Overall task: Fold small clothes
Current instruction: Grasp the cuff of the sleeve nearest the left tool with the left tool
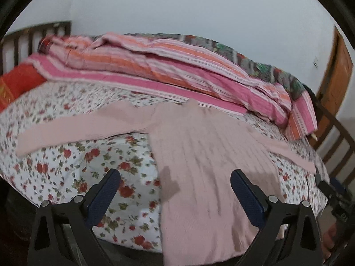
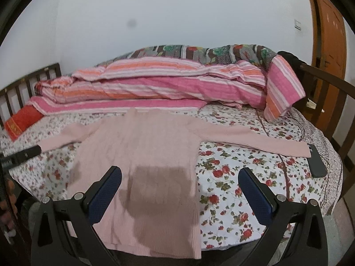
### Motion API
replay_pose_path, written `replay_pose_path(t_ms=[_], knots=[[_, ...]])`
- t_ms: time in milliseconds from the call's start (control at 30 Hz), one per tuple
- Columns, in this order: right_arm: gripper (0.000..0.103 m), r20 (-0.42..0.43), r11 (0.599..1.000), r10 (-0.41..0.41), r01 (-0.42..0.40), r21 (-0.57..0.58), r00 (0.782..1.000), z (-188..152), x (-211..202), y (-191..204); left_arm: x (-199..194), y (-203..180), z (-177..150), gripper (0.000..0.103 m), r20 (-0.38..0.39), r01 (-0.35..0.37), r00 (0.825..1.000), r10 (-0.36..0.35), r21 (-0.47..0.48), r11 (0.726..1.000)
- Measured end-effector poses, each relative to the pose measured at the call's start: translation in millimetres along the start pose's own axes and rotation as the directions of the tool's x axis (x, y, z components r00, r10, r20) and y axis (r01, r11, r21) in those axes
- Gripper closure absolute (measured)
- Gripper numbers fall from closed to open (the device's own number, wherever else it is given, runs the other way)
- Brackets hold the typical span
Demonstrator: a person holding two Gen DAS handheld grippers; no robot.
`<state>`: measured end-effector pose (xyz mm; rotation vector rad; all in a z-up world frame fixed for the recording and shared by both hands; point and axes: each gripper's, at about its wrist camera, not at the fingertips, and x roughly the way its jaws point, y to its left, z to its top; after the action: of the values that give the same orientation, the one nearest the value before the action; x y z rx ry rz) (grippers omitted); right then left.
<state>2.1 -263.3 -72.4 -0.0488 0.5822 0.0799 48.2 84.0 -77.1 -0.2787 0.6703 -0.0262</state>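
Two pairs of black tongs with dark blue pads are held low at the near edge of a bed, both spread wide and grasping nothing. The left tongs (image 1: 175,190) hover over the left side of a pale pink sweater (image 1: 206,155), one pad above the flowered sheet and the other above the knit. The right tongs (image 2: 179,188) hover over the sweater's right side, one pad above its body and the other above bare sheet.

The sweater is the landmark. It lies face-up and spread flat on the bed (image 2: 233,177), hem towards the tongs and hanging a little over the bed edge, collar away from them. Its two long sleeves stretch straight out to either side. A darker patch near the hem looks like the shadow of the tongs rather than a stain.

Beyond the collar lies a heaped pink and orange striped quilt (image 2: 155,84). Just past the right cuff rests a dark phone (image 2: 317,161). Off the left sleeve, near the headboard, is a red cushion (image 2: 20,122).

The knit looks ribbed, soft, light and stretchy, likely to sag and drag on the sheet. A good hold is probably a pinch at each cuff or shoulder seam, folding sleeves in first.
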Motion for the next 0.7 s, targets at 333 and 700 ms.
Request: replay_pose_path(t_ms=[333,700], knots=[[0.006,-0.103,0.995,0.103,-0.104,0.002,0.989,-3,55,14,50,100,8,0.018,-0.062,-0.054,0.997,0.043,-0.193,0.98],[0.009,-0.1,0.989,0.132,-0.138,-0.046,0.986,-5,79,34,73,208,11,0.026,-0.012,-0.103,0.994,0.107,-0.411,0.906]])
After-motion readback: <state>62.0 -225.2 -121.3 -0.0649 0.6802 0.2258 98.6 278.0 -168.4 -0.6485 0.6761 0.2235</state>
